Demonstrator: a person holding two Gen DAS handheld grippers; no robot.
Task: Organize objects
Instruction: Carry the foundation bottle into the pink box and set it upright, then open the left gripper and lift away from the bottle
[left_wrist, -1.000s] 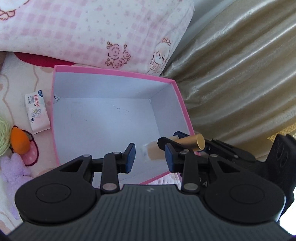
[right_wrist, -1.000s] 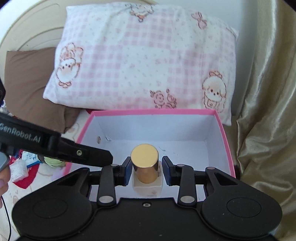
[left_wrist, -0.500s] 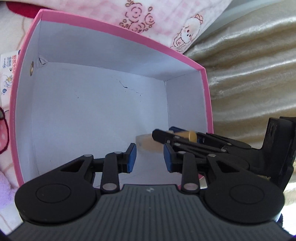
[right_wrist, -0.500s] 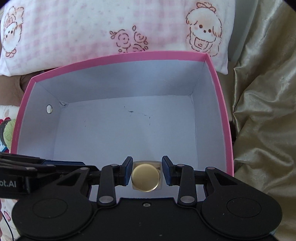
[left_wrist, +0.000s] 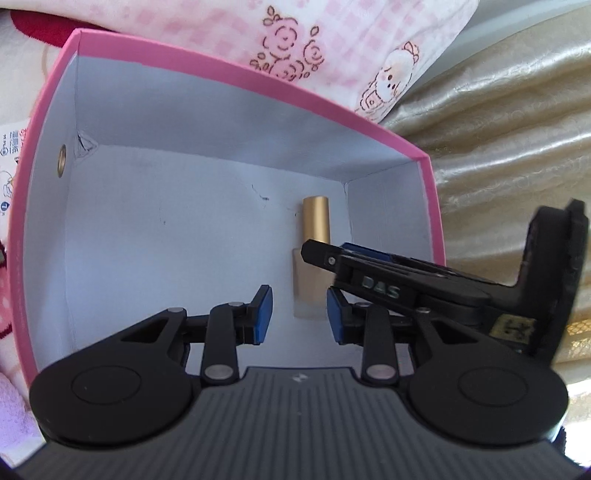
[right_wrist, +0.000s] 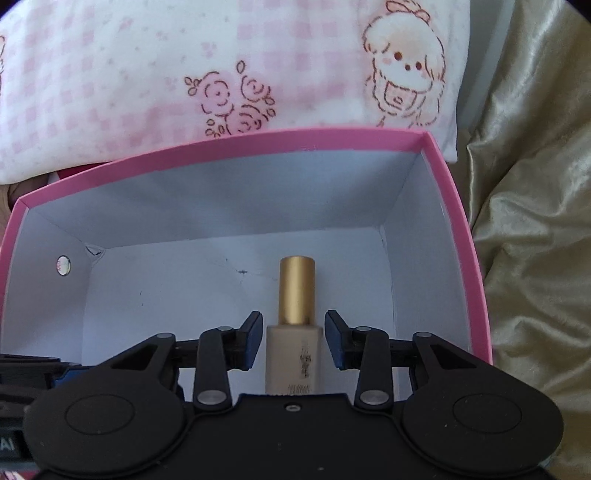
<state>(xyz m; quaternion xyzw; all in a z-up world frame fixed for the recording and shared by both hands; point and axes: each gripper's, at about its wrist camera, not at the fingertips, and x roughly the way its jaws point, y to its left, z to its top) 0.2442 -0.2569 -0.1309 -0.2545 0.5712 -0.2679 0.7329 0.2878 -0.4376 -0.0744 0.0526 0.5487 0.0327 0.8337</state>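
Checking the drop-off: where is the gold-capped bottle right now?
The gold-capped bottle lies on the floor of the pink box, near its right wall, between the open right gripper fingers.

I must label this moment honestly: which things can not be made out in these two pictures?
- Base of the frosted glass bottle with the gold cap: right wrist view, hidden behind the right tongs body.
- Print on the white packet: left wrist view, cut by the pink cardboard box wall.
- Bottle's label text: too small.
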